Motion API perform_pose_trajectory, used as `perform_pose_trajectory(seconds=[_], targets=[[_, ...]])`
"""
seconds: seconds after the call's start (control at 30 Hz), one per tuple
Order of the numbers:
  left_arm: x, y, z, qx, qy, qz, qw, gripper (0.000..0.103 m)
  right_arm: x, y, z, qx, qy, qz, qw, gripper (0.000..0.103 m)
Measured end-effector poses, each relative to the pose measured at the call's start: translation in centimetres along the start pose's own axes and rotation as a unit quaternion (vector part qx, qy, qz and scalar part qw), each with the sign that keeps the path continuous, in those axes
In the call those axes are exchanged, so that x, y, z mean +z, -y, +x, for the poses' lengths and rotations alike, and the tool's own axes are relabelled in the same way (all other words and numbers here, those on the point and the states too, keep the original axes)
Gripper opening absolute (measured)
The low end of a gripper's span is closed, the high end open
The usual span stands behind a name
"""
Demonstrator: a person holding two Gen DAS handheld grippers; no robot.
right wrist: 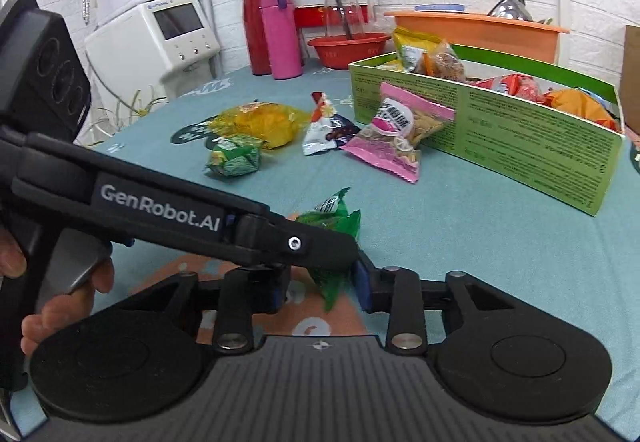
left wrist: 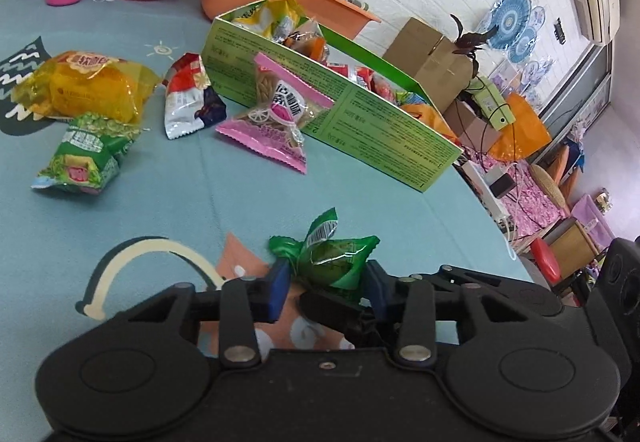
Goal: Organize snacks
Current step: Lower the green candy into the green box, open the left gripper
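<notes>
1. Left gripper (left wrist: pixel 326 284): its blue pads sit a packet's width apart, pressed on either side of one small green packet (left wrist: pixel 334 260), which is held just above the blue tablecloth (left wrist: pixel 140 210).
2. Right gripper (right wrist: pixel 322 290): its fingers stand part-open around the lower tail of that same green packet (right wrist: pixel 334 238); whether the pads touch it I cannot tell — the left tool's black body crosses in front and hides the near finger.
3. Ahead of the left gripper, four loose snacks lie on the cloth, left to right: one yellow bag (left wrist: pixel 86 86), one green bag (left wrist: pixel 82 156), one silver-and-red pouch (left wrist: pixel 188 98), one pink bag (left wrist: pixel 276 114) leaning on the green box (left wrist: pixel 380 126).
4. One box, open-topped, further ahead and right, holding several packets.
5. Beyond — two flasks, red (right wrist: pixel 260 18) and pink (right wrist: pixel 280 34), one red basin (right wrist: pixel 348 48), one orange tub (right wrist: pixel 480 30).
</notes>
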State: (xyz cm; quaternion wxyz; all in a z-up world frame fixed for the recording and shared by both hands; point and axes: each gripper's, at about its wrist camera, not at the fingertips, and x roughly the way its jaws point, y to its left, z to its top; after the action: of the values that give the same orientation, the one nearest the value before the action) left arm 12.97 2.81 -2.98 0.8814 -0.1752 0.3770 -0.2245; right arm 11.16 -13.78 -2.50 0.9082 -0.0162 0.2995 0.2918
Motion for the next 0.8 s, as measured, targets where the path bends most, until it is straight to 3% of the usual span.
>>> perform_pose_trajectory(seconds=[0.17,0.4,0.67,0.8], targets=[[1.3,1.5,-0.7,-0.008,0.023,0.017,0.9996,0.071,0.6,0.4,-0.9,-0.013,0.02,-0.009,1.0,0.046],[6.5,4.6,-0.2,-0.028,0.06,0.063,0.9958,0.071,4.5,2.7,-2.4,-0.041,0.082,-0.023,0.996,0.045],[13.1,6.5,4.1,-0.041,0.078,0.094,0.9917,0.071,9.4,7.3,-0.9,-0.081,0.131,-0.012,0.988,0.044],[15.0,6.1,6.7,-0.039,0.073,0.097,0.9918,0.072,10.9,9.6,0.9,-0.091,0.134,0.001,0.987,0.044]])
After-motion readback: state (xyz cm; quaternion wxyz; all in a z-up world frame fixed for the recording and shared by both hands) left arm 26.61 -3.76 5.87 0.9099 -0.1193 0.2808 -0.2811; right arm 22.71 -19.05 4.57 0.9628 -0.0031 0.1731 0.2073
